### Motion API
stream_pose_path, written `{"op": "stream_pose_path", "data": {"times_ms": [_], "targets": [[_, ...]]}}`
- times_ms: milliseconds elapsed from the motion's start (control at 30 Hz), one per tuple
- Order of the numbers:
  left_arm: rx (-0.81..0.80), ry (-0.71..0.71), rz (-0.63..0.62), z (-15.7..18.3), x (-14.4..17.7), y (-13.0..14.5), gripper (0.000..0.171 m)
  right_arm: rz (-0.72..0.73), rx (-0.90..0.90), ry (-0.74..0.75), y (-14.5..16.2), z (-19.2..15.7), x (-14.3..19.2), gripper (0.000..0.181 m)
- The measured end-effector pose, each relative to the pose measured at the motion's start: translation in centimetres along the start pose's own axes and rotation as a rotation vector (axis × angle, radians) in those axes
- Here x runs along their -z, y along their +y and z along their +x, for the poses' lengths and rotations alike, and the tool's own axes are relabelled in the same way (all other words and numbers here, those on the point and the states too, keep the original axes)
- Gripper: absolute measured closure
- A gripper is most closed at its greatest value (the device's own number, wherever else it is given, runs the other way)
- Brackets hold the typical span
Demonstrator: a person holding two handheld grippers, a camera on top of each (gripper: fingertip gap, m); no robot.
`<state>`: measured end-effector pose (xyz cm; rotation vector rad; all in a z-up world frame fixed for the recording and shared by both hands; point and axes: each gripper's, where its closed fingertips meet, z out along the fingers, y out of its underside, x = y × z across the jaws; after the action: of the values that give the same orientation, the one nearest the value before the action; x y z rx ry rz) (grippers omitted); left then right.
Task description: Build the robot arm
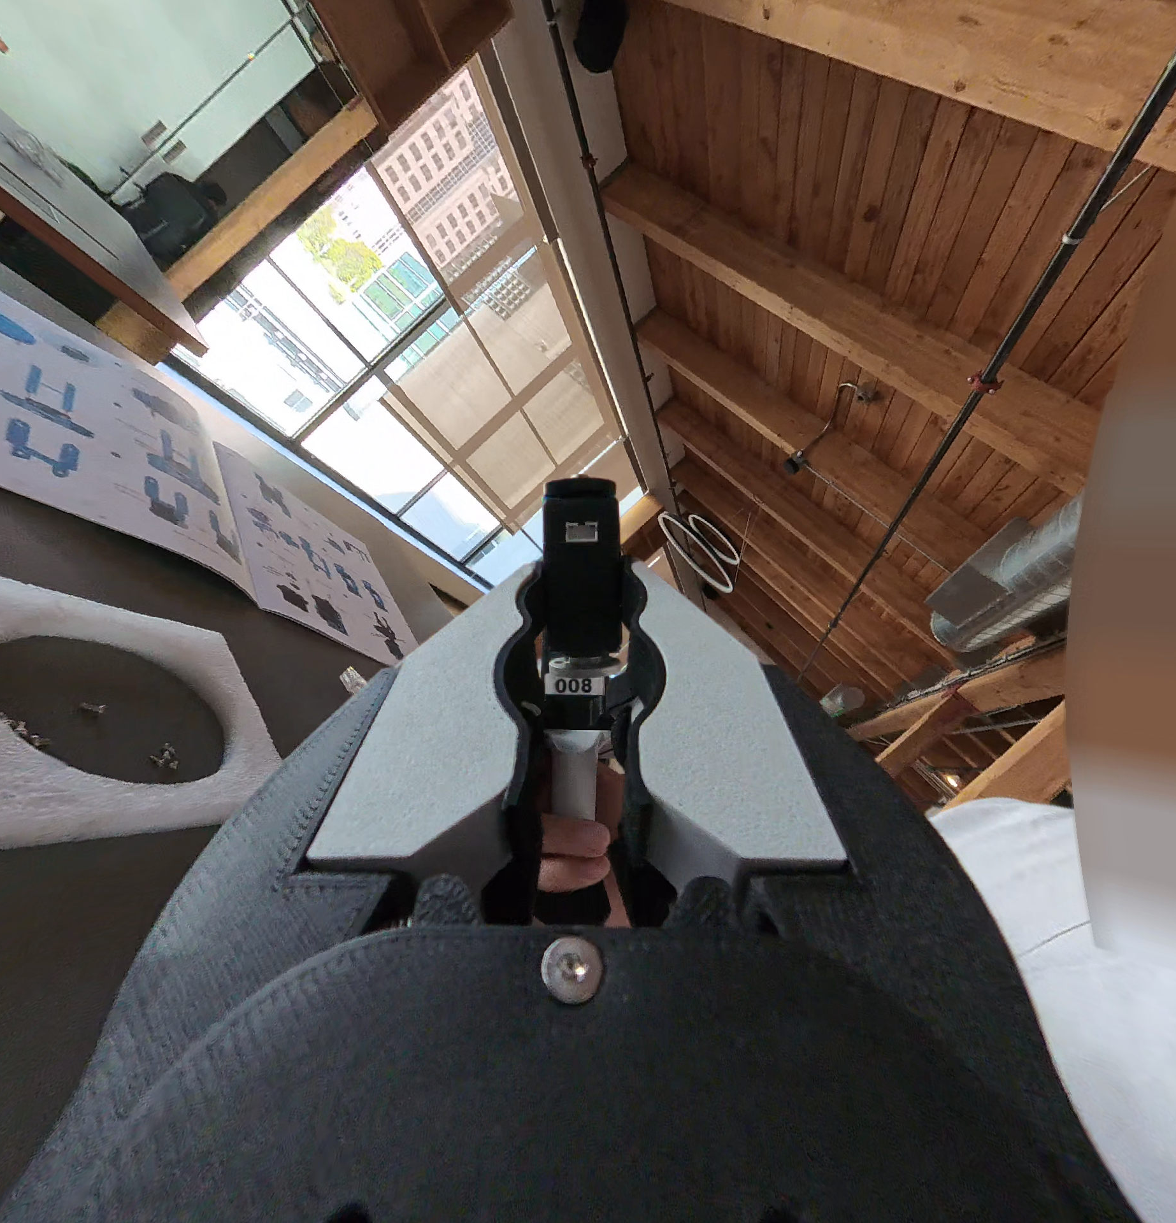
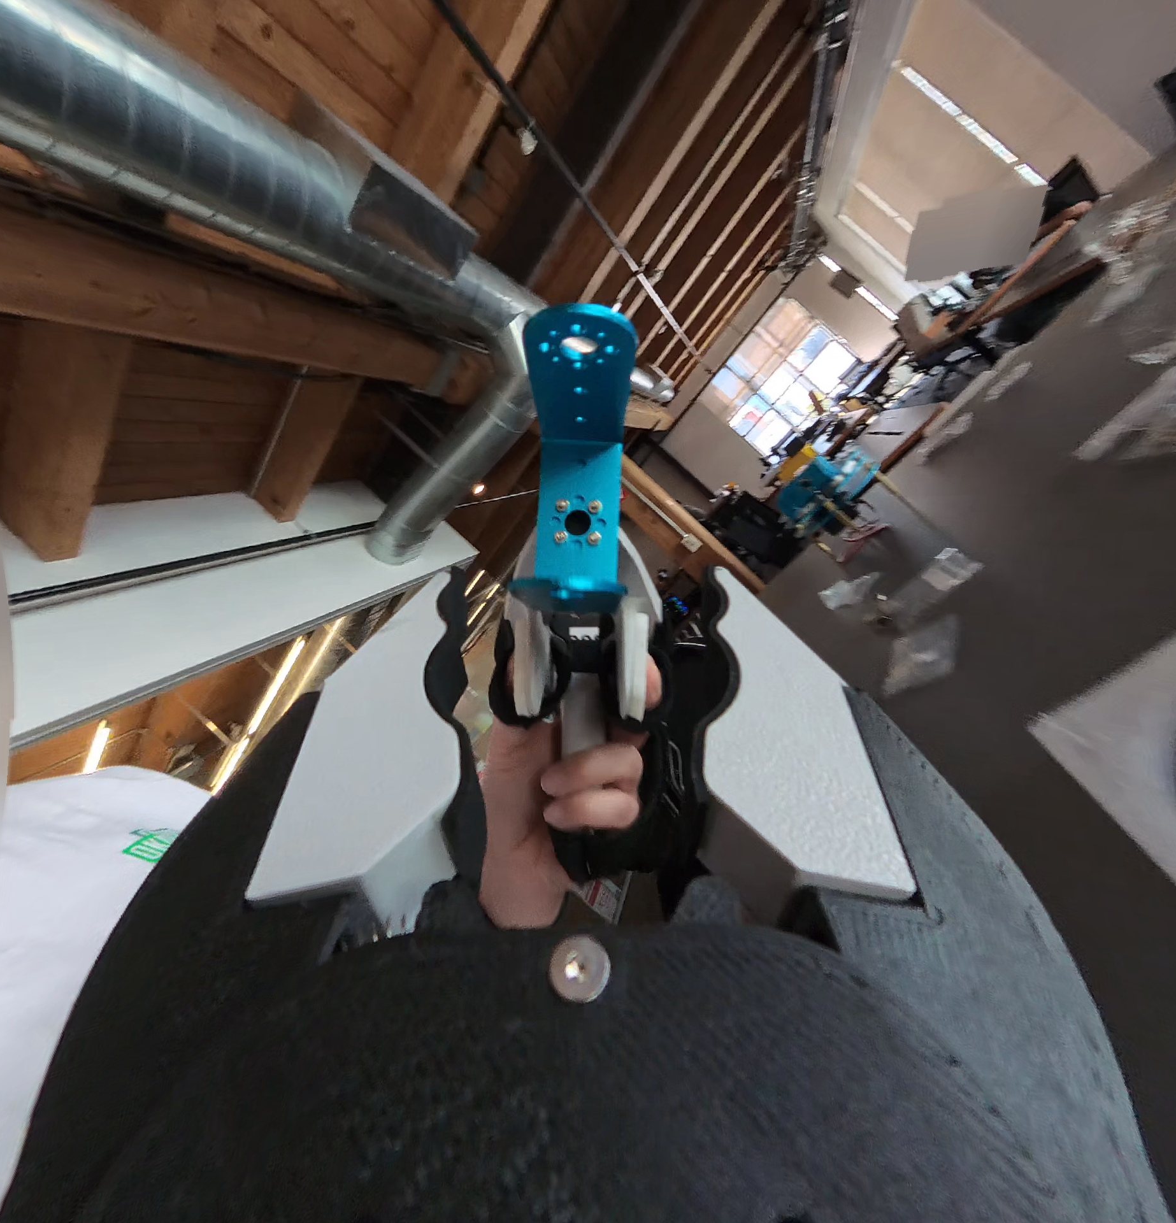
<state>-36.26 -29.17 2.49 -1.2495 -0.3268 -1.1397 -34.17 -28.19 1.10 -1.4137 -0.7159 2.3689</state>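
Note:
My left gripper (image 1: 580,582) points up toward the ceiling and is shut on a black box-shaped servo (image 1: 579,556) that sticks out past the fingertips. Through the gap below it I see a white handle (image 1: 575,781) and a gloved hand (image 1: 572,854). My right gripper (image 2: 582,586) is open, its jaws wide apart and touching nothing. Between them, farther off, a gloved hand (image 2: 572,794) holds the other gripper (image 2: 582,652), which grips a black part. A blue metal bracket (image 2: 577,476) with screw holes stands up from that part.
To the left, a dark table (image 1: 76,959) holds an open instruction booklet (image 1: 175,463) and a white foam piece (image 1: 109,794) whose round cut-out holds small screws (image 1: 165,758). A person's white shirt (image 1: 1068,993) is on the right. Blurred plastic bags (image 2: 923,655) lie on a dark surface. Less than 4 cm separates the two grippers' tips.

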Motion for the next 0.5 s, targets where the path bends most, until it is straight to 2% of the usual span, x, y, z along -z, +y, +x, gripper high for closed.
{"op": "stream_pose_path", "data": {"times_ms": [67,100,200,367,500], "targets": [[0.015,0.007,0.024,0.1,1.3,-0.5,0.151,0.01,-0.003,-0.041,0.8,-0.5,-2.5,0.129],[0.026,0.007,0.039,0.0,2.0,-0.8,0.151,0.014,-0.012,-0.059,1.2,-0.5,-3.6,0.149],[0.033,-0.041,0.07,-1.3,5.2,-2.7,0.151,-0.026,-0.048,-0.026,3.5,1.3,-6.8,0.153],[0.036,-0.121,-0.063,-3.3,13.0,-5.7,0.151,-0.13,-0.169,-0.033,9.7,3.5,-13.2,0.153],[0.105,-0.139,-0.141,-4.5,20.1,-9.4,0.151,-0.193,-0.155,-0.022,15.3,4.6,-19.4,0.152]]}}
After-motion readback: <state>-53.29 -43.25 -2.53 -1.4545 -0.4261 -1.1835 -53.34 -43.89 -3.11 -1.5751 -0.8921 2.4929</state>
